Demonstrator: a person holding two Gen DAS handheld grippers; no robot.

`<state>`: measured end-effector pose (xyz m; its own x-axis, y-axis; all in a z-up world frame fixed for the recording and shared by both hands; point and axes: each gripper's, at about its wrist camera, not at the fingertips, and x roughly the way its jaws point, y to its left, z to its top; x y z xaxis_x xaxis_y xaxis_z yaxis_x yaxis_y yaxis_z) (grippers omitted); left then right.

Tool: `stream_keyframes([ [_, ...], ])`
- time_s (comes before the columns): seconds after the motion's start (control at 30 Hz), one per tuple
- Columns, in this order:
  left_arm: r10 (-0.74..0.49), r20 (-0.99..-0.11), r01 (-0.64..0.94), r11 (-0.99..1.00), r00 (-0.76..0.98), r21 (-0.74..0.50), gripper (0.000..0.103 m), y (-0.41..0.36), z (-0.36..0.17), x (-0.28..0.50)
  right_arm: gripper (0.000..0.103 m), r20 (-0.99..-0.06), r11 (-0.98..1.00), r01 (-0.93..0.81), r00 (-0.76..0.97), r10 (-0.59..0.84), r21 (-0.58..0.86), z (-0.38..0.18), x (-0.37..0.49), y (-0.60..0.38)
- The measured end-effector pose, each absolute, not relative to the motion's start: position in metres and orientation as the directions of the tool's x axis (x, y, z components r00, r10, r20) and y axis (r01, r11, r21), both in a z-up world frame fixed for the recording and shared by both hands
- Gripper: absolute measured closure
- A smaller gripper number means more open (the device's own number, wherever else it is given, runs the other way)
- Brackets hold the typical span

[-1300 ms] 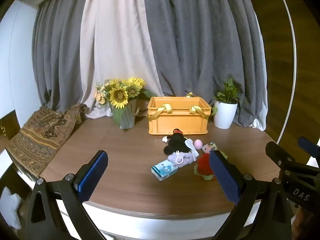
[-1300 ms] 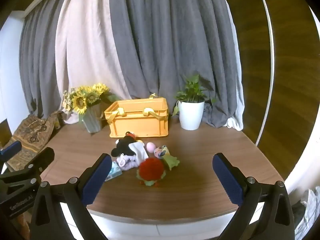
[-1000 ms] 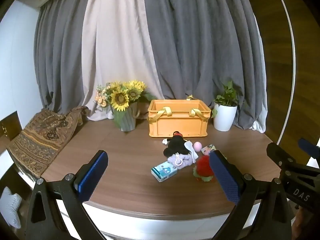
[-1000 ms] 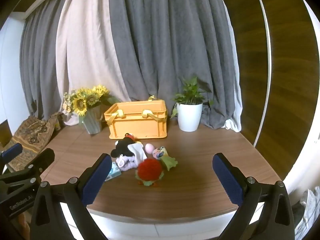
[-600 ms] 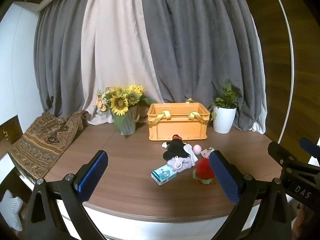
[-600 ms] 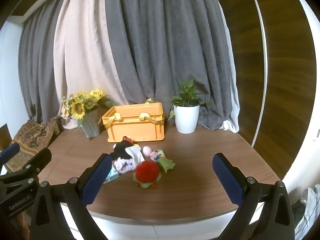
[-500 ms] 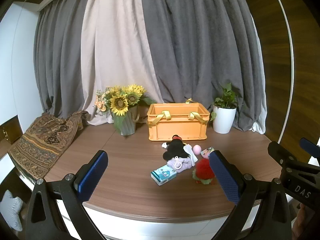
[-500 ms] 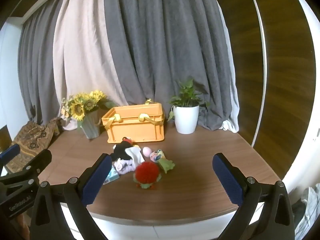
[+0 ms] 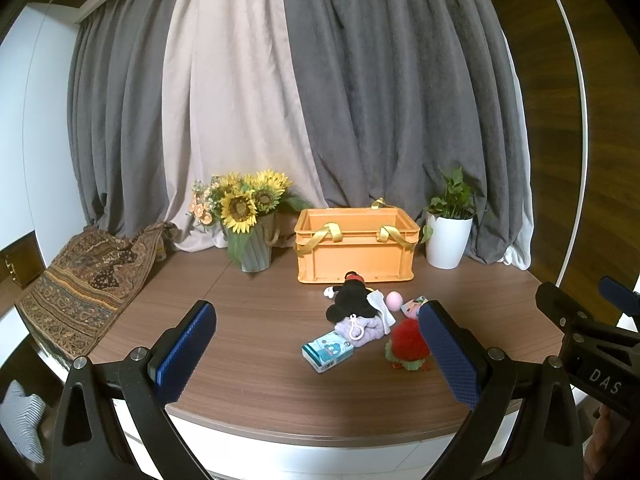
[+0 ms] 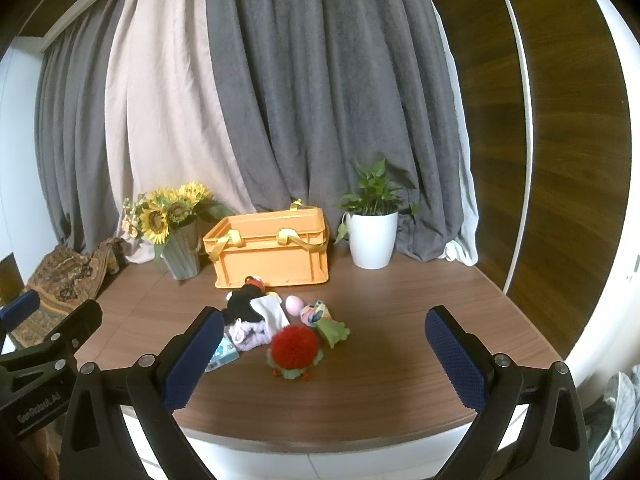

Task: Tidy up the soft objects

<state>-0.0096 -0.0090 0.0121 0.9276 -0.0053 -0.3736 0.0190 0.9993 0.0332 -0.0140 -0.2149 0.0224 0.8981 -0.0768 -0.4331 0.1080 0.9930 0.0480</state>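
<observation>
Two grippers, left and right, both spread apart and empty, well short of the toys. Heaped just before the orange crate, likely for short drops in.

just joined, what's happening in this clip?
A person holds two handheld tongs, both open and empty, above the near edge of a round wooden table. The left tongs and right tongs face a small pile of soft toys: a black plush mouse, a red fuzzy ball toy, a lilac knitted pouch, a teal tissue pack. The orange plastic crate with yellow straps sits behind the pile. Nothing is grasped yet.
</observation>
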Motion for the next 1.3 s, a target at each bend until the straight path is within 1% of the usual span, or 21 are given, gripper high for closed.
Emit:
stream_keyframes([
  [1.3, -0.006, -0.368, 0.018, 0.999, 0.93, 0.029, 0.0, -0.0113, 0.013, -0.0063, 0.001, -0.436, 0.993, 0.106, 0.897, -0.074, 0.049, 0.0216, -0.0109, -0.2097],
])
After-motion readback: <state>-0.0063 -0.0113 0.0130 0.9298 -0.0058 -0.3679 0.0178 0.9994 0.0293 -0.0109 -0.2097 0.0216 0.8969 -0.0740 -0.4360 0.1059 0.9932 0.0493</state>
